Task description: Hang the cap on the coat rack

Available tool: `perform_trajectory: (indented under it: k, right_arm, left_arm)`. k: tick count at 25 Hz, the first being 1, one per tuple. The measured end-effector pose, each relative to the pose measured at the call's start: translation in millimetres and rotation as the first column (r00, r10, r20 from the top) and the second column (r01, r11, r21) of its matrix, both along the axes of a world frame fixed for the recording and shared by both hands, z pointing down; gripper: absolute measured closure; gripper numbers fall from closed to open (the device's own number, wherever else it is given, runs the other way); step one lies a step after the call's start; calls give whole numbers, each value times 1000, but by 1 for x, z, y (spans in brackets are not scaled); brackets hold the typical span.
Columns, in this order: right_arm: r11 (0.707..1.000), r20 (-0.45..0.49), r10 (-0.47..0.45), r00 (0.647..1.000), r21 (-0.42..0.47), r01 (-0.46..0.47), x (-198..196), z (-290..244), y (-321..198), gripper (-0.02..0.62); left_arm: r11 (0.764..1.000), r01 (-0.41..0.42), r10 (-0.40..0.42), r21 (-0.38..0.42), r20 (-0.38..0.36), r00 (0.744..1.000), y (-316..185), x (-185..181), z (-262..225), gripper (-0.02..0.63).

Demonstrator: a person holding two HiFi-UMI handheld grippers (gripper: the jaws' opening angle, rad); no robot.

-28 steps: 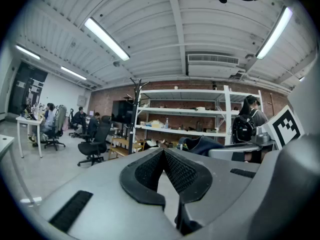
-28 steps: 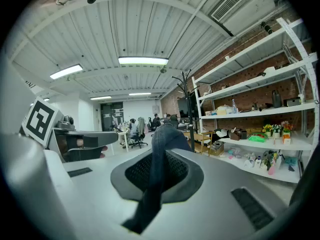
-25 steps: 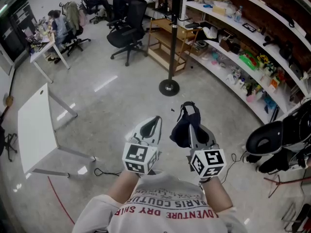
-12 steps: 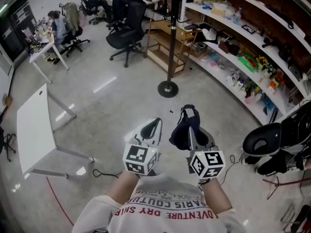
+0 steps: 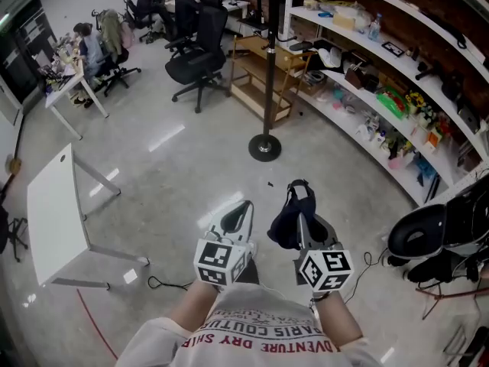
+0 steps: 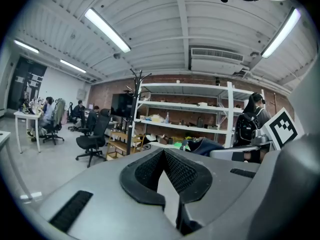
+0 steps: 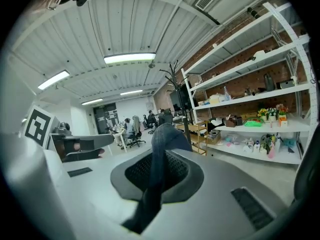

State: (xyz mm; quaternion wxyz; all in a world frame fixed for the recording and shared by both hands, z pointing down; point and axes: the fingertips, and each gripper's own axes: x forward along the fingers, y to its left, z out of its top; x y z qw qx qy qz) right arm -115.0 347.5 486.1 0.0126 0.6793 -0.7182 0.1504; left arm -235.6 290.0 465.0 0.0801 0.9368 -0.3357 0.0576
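Right gripper (image 5: 299, 202) clamps the cap (image 5: 283, 222), well short of the coat rack (image 5: 268, 90); left gripper (image 5: 242, 206) closed, empty. Advise approaching, then lifting the cap squarely over the rack's top.

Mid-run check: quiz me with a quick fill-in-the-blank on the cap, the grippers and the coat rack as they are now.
1. Of the two grippers, the ___ one holds the dark blue fabric cap.
2. The left gripper has ___ between its jaws.
3. The black coat rack stands ahead of both grippers on a ___ base on the grey floor.

Missing words: right; nothing; round.
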Motion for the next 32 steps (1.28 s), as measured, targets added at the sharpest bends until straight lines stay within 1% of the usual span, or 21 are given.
perform_trajectory:
  k: [3,7,13,16,19,24,32]
  right_arm:
    - [1000,5,12,1000,-13,-12,15,6,-29,574]
    - [999,7,37,999,-32,-37,41,7,-80,574]
    - [994,-5,90,996,-59,-90,84,5,-178,574]
    - [992,-19,111,994,-57,-112,101,0,-227,574]
    - [991,-21,124,992,-48,-125,119,-2,-273,574]
    - [992,7,122,993,-43,-121,141,-6,-329,574]
    - [997,-10,64,998,-41,-64,172,-10,-397,574]
  left_arm:
    - [1000,-6,6,-15,5,1000,-35,13,6,601]
    - [999,-31,31,-25,-9,999,-95,44,4,601]
    - [997,-73,72,-36,-29,997,-204,86,-5,600]
    - [996,-88,86,-35,-43,995,-261,102,-9,600]
    - [994,-109,108,-25,-42,993,-308,121,-12,601]
    - [992,-121,119,-33,-43,992,-360,143,-9,600]
    - [996,-86,85,-35,-39,996,-415,171,-7,600]
